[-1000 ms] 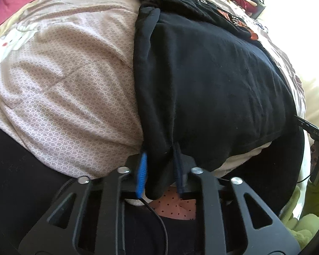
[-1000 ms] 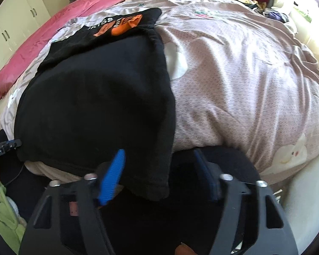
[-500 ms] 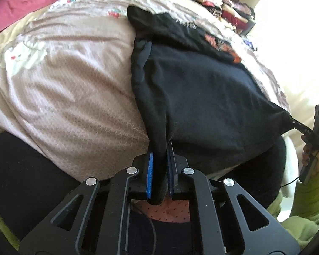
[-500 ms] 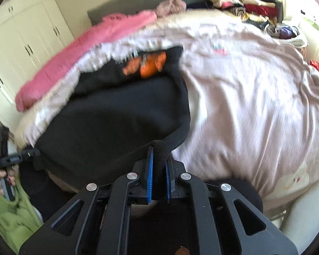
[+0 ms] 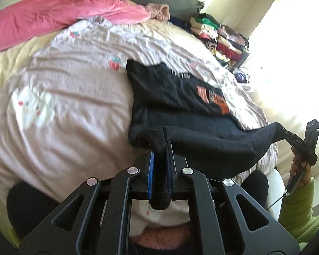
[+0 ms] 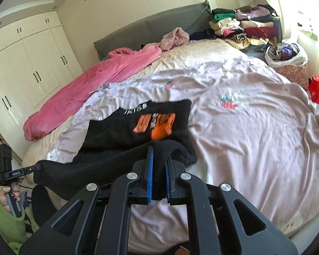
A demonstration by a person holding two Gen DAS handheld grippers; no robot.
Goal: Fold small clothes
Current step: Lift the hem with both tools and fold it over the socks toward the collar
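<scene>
While both sets of jaws stay clenched on the near hem of the black garment (image 6: pixel 138 125), the left gripper (image 5: pixel 159 165) and right gripper (image 6: pixel 158 176) hold it raised, the printed half lying ahead on the bed (image 6: pixel 255 127). Risk: unequal travel would skew the fold, and thick cloth may slip free.
</scene>
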